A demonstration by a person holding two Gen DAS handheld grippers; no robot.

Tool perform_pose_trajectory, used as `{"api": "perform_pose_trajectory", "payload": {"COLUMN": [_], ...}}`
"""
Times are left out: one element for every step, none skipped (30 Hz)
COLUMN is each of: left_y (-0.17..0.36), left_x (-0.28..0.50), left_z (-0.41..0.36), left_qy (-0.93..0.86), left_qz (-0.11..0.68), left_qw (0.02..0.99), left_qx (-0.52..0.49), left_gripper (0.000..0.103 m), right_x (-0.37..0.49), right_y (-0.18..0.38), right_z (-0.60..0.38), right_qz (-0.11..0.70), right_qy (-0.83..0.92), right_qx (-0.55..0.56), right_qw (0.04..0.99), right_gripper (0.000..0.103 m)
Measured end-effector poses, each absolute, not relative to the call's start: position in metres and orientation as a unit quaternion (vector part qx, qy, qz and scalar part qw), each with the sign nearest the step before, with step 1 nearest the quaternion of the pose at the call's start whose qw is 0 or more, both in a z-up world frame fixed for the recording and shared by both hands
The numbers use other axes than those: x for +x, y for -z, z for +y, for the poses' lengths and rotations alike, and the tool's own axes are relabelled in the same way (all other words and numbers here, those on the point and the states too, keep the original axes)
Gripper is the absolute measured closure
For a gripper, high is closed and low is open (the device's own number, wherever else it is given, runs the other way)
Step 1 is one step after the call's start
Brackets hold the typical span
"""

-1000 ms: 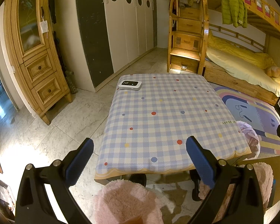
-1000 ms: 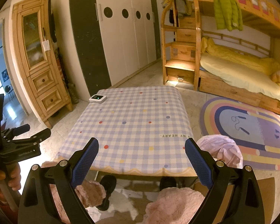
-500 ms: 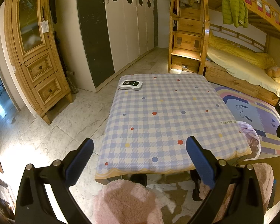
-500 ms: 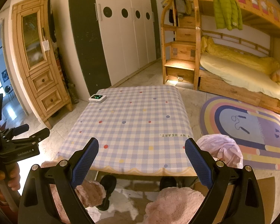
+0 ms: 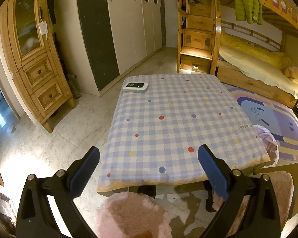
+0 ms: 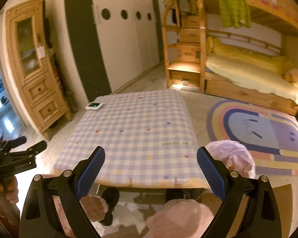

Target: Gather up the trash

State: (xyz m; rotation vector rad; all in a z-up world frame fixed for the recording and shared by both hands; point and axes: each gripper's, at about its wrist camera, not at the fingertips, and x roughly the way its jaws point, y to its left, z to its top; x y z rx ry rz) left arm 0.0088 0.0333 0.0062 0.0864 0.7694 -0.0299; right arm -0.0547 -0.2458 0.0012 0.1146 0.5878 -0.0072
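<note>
Both claws, left gripper [image 5: 149,156] and right gripper [image 6: 151,155], spread wide, holding nothing; I see no trash on table [image 6: 129,138] ahead; pink bag [image 6: 233,156] just right; next: search

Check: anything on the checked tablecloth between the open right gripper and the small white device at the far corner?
Nothing: bare blue-checked tablecloth between right gripper and white device in the right wrist view.
</note>
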Motion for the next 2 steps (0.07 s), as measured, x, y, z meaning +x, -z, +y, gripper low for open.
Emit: {"api": "perform_pose_trajectory", "payload": {"left_y": [-0.005, -0.003], "left_x": [0.011, 0.013], "left_z": [0.03, 0.028], "left_qy": [0.018, 0.023], "left_qz": [0.378, 0.381], "left_qw": [0.925, 0.924], "left_qx": [0.041, 0.04], "left_gripper": [0.007, 0.007], "right_x": [-0.056, -0.059], "right_y": [0.0, 0.003], "right_z": [-0.254, -0.264], "right_qz": [0.287, 0.284], "right_qy": [0.013, 0.027], "right_qx": [0.059, 0.063], "right_qw": [0.956, 0.956], "right_gripper": [0.011, 0.011]}}
